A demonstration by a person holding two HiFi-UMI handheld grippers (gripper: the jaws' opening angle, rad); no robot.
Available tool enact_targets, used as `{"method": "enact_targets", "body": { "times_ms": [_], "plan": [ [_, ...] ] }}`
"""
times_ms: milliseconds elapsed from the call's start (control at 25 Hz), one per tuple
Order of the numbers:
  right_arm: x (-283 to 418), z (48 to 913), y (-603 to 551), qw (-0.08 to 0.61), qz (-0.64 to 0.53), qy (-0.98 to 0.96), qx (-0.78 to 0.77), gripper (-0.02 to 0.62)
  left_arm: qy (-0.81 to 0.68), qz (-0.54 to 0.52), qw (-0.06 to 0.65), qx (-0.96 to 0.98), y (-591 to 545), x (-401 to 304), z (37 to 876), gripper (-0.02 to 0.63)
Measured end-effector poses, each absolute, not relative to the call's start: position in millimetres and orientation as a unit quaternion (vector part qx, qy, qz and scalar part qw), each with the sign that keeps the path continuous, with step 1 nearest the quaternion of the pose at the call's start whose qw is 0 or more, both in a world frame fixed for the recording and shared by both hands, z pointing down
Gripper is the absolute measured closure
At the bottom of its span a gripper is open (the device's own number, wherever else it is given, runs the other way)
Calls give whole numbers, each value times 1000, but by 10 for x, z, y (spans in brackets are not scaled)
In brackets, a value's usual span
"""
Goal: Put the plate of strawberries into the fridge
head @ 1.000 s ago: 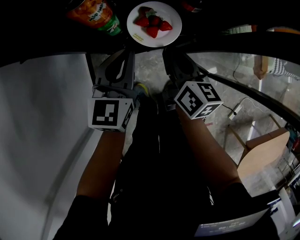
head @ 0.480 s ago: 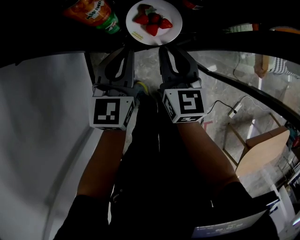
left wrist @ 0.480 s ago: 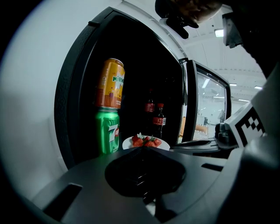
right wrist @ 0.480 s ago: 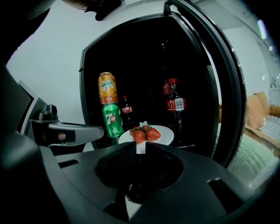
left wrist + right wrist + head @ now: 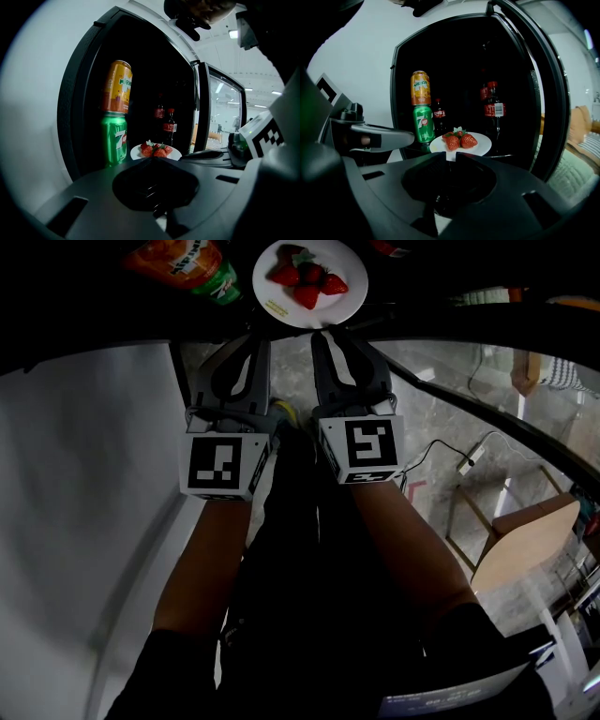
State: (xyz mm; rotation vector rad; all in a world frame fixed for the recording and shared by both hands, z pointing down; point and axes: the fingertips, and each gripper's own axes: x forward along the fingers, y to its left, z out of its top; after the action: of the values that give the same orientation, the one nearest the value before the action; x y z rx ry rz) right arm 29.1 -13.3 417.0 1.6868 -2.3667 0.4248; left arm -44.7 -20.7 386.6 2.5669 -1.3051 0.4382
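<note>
Open white fridge (image 5: 361,51) with black interior; round white plate (image 5: 351,300) sits inside it, right gripper (image 5: 447,156) pinching the near rim, left gripper (image 5: 152,159) pressed together, empty; I judge plate stiff, slick, light; red strawberries (image 5: 459,139) loose, could roll; hold rim level.

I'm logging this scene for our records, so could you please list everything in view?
Fridge: one, white outside, dark inside, door open.
Plate: one, white, on the fridge shelf.
Strawberries: several, red, on the plate.
Orange can: one, stacked on the green can.
Green can: one, left of the plate.
Bottles: at least three, dark, red labels, behind the plate.
Left gripper: dark grey, shut, empty.
Right gripper: dark grey, shut on the plate's rim.
Forearms: two, bare, behind the grippers.
</note>
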Motion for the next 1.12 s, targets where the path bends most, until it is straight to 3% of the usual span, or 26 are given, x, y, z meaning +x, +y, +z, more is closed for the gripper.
{"method": "enact_targets", "body": {
  "times_ms": [1120],
  "plan": [
    [301, 4183, -574, 112, 130, -808, 564, 548, -452, 150, 112, 872, -334, -495, 3782, 603]
  ]
}}
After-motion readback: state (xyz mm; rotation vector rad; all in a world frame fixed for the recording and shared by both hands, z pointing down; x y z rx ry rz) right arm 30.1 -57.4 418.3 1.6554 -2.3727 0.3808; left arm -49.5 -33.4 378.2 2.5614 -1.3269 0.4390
